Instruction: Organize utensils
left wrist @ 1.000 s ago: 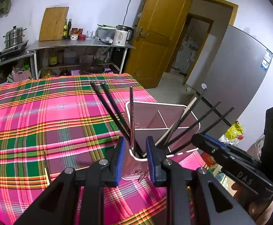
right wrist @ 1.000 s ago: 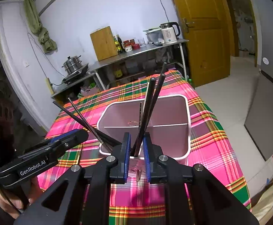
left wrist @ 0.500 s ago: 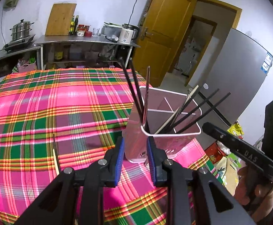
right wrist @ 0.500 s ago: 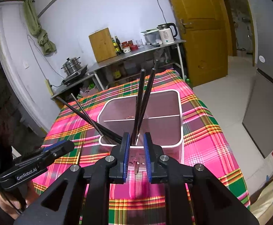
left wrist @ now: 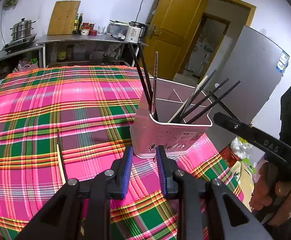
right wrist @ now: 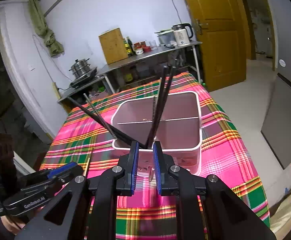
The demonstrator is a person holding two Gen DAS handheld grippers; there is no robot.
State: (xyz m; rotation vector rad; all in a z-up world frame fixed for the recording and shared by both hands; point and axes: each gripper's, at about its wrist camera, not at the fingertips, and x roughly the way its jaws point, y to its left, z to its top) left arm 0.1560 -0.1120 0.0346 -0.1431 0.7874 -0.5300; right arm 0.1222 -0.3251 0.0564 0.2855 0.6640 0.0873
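A pink divided utensil holder [left wrist: 171, 136] [right wrist: 177, 128] stands on the plaid tablecloth [left wrist: 65, 110] near the table's right edge. Several black chopsticks [left wrist: 143, 76] [right wrist: 161, 104] and a pale one [left wrist: 191, 98] lean in it. One light wooden chopstick [left wrist: 61, 163] lies on the cloth to the left; it also shows in the right wrist view [right wrist: 88, 165]. My left gripper [left wrist: 143, 160] is open and empty, just in front of the holder. My right gripper [right wrist: 145, 150] is open and empty at the holder's near rim. Each gripper appears in the other's view.
A steel counter [left wrist: 81, 40] with a kettle [left wrist: 134, 33], bottles, a cutting board [left wrist: 63, 18] and a steamer pot [left wrist: 22, 29] stands behind the table. A yellow door [left wrist: 175, 26] and a grey fridge [left wrist: 251, 76] are to the right. The table edge drops off beside the holder.
Both grippers have pulled back from the holder and upward. The chopsticks that stood between their jaws now lean free in the holder. The jaws are slightly wider apart.
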